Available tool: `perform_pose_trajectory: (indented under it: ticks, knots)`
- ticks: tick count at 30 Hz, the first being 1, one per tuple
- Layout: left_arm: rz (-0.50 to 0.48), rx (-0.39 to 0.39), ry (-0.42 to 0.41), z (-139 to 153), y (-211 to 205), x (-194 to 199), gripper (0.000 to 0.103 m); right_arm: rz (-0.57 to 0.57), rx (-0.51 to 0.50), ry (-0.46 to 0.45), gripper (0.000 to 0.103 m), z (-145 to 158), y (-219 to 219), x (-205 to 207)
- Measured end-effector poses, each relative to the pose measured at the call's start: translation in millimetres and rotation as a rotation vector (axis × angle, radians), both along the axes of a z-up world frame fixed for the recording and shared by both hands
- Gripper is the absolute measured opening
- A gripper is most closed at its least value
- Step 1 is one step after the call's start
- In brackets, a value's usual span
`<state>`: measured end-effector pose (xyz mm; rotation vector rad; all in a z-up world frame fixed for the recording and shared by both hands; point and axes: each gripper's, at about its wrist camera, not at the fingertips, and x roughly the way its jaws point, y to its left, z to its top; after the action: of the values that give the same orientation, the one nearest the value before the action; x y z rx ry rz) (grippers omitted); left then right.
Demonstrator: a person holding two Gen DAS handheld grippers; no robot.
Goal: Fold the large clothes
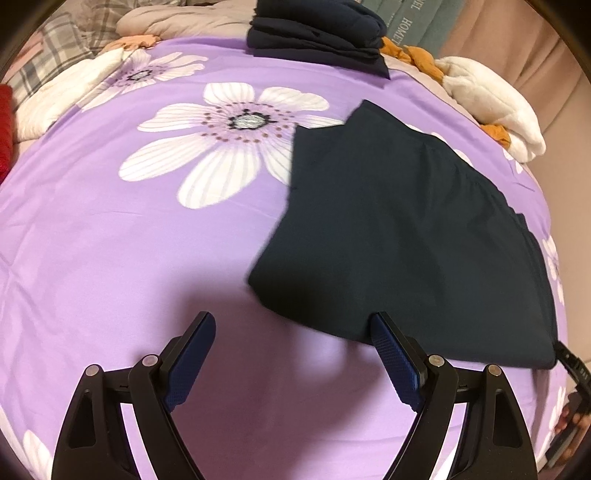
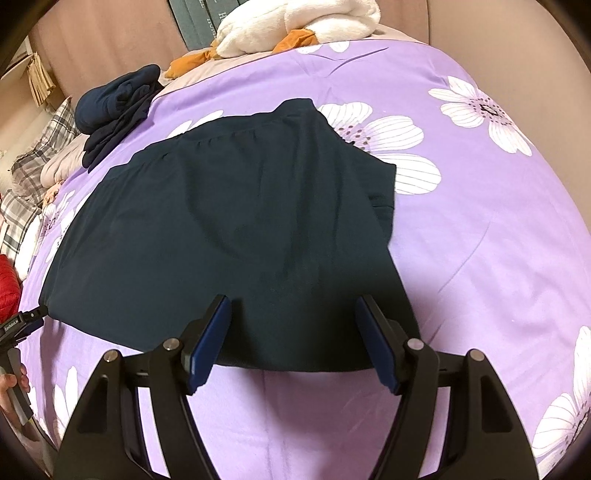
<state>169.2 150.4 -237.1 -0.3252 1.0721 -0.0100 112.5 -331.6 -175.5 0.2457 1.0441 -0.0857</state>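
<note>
A dark navy garment (image 1: pixel 406 236) lies folded flat on the purple flowered bedsheet (image 1: pixel 147 258); it fills the middle of the right wrist view (image 2: pixel 229 229). My left gripper (image 1: pixel 291 321) is open and empty, above the sheet at the garment's near left corner. My right gripper (image 2: pixel 293 301) is open and empty, over the garment's near edge. The left gripper also shows at the left edge of the right wrist view (image 2: pixel 18 326), and the right gripper at the right edge of the left wrist view (image 1: pixel 572 365).
A stack of folded dark clothes (image 1: pixel 317 33) sits at the far side of the bed, also seen in the right wrist view (image 2: pixel 118 107). A white and orange plush toy (image 1: pixel 491 107) lies at the bed's edge. Plaid bedding (image 1: pixel 62 48) and a red item (image 1: pixel 5 129) lie left.
</note>
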Motion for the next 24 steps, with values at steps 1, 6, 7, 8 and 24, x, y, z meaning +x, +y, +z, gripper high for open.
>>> perform_pose_trajectory:
  ticks: [1, 6, 7, 8, 24]
  knots:
    - [0.009, -0.002, -0.002, 0, 5, -1, 0.086, -0.002, -0.003, 0.002, 0.07, 0, -1, -1]
    - [0.047, -0.033, -0.005, 1, 26, -4, 0.086, -0.045, -0.043, 0.018, 0.07, 5, -15, -10]
    - [0.051, -0.043, -0.009, 1, 29, -5, 0.086, -0.062, -0.047, 0.022, 0.07, 5, -20, -13]
    - [0.053, -0.058, -0.011, 2, 32, -5, 0.086, -0.074, -0.045, 0.023, 0.07, 5, -24, -15]
    - [0.019, -0.17, -0.078, 11, 15, -2, 0.086, -0.283, 0.338, -0.07, 0.074, -10, -54, -55]
